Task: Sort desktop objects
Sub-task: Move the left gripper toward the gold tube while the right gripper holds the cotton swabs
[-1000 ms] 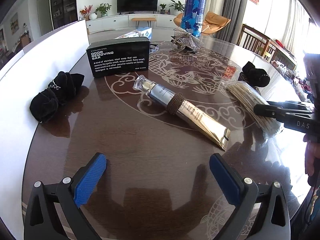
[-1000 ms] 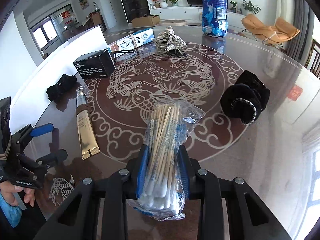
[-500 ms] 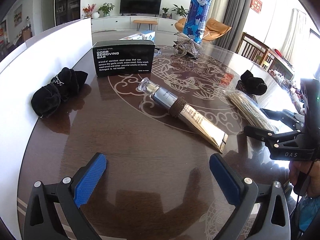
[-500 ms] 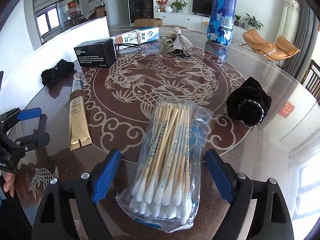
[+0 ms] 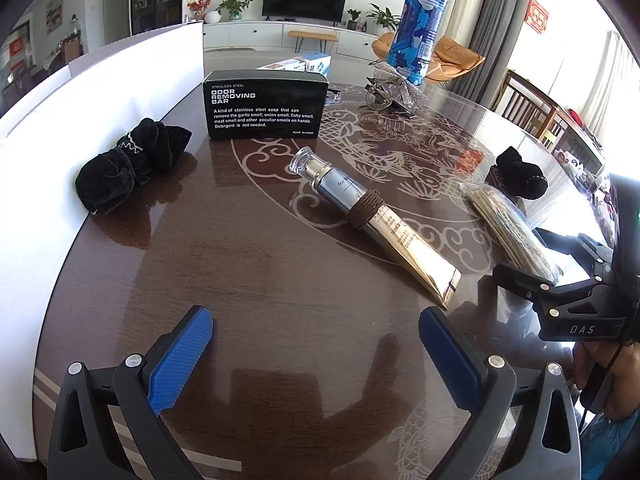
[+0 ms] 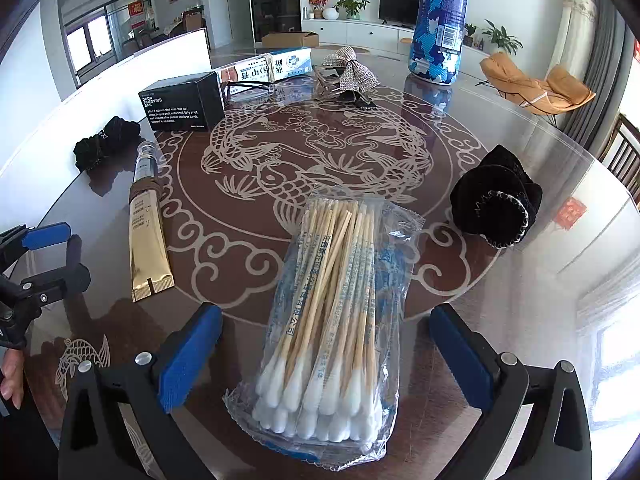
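Observation:
A clear bag of cotton swabs [image 6: 332, 320] lies flat on the dark round table, between the open jaws of my right gripper [image 6: 326, 356], which touches nothing; the bag also shows in the left wrist view [image 5: 508, 228]. A gold and silver tube [image 5: 376, 224] with a brown band around it lies diagonally ahead of my open, empty left gripper [image 5: 316, 356]; it shows in the right wrist view too [image 6: 146, 224]. A black scrunchie [image 6: 496, 208] lies right of the swabs. A second black scrunchie [image 5: 128, 164] lies at the left by the white wall.
A black "odor removing bar" box [image 5: 264, 106] stands at the back left. Behind it lie a toothpaste box [image 6: 268, 66], glasses [image 6: 248, 88] and a glittery bow clip [image 6: 352, 72]. A tall blue camouflage bottle [image 6: 438, 20] stands at the far edge. A white partition [image 5: 100, 92] borders the table's left side.
My right gripper has opened and let go of the swab bag, which now lies on the table. The right gripper has drawn back a little. The left gripper stays open.

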Demonstrator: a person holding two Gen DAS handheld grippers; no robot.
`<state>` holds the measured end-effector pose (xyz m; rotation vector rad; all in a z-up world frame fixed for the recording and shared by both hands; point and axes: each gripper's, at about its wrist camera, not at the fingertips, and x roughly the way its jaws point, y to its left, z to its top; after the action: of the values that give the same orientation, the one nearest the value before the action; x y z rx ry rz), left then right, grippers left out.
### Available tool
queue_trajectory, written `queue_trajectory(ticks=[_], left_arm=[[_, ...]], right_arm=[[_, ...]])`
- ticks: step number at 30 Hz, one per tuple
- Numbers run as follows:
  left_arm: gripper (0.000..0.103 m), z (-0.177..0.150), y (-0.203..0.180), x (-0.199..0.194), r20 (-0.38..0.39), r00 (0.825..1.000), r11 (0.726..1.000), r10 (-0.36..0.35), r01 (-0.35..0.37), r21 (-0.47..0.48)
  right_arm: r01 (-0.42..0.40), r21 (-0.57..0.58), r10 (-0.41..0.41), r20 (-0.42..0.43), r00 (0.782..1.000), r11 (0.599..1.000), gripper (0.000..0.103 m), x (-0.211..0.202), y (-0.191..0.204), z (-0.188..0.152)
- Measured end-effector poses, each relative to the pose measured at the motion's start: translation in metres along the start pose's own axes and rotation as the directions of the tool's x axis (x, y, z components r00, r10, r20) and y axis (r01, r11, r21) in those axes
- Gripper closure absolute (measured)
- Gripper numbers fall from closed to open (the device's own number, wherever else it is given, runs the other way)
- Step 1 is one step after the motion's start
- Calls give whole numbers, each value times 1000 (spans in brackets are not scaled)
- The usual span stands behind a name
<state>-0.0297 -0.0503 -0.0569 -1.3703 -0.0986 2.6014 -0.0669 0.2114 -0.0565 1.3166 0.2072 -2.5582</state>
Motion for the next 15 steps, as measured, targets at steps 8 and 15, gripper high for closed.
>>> queue_trajectory(ticks=[8,15], left_arm=[[0,13,2,-12,-5,998,986,-56,54,-158],[0,32,21,-14,5,996,954,-93,91,-287]], right_arm=[[0,0,0,0,1000,1000,0,0,0,0],[0,0,0,0,1000,1000,0,0,0,0]])
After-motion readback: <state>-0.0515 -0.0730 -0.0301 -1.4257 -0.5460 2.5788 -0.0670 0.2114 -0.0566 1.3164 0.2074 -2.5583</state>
